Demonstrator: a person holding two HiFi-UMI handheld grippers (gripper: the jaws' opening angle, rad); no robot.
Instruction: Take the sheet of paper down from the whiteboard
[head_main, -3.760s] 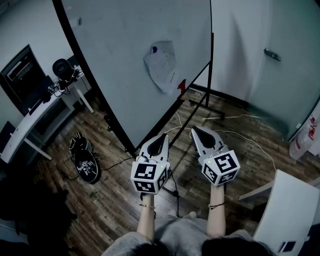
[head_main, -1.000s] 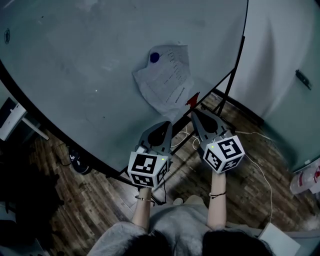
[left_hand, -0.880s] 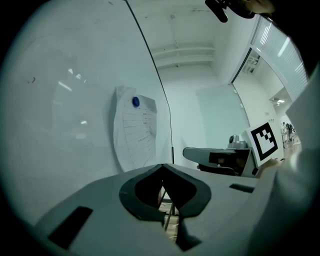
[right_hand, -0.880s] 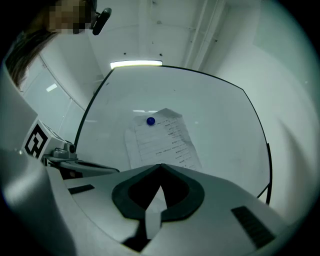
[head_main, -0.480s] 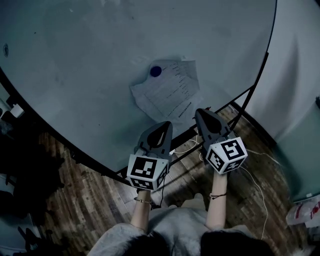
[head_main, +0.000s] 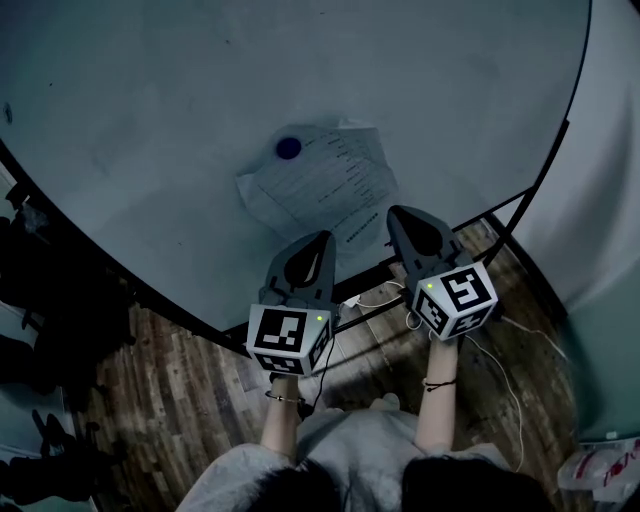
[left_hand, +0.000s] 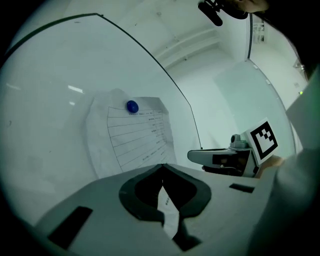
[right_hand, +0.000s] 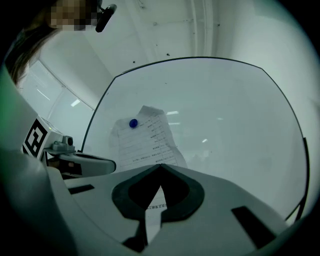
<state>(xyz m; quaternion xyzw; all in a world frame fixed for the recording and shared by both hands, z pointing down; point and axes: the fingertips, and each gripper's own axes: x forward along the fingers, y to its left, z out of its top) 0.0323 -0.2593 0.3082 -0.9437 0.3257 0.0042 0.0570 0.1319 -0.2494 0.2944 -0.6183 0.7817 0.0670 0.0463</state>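
A: So, item one, the sheet of paper (head_main: 325, 185): where is it sitting?
B: It is hanging on the whiteboard (head_main: 150, 120), near the lower edge, with a blue magnet (head_main: 288, 148) pinning its upper corner.
A: Grippers?
B: The left gripper (head_main: 324, 236) and right gripper (head_main: 392, 212) are both pointing at the sheet's bottom edge, jaws pressed together, carrying nothing.
A: Step?
B: Approaching, I'm judging. Next, one pair is needing to open and pinch a free corner, the other working the magnet off.

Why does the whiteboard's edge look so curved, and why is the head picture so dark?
Head view: dim overall, perhaps underexposed; its wide lens bows the whiteboard edge. Left gripper view: brighter, fisheye with black corners, pale light streaks on the board. Right gripper view: likewise; the sheet of paper looks sharp.
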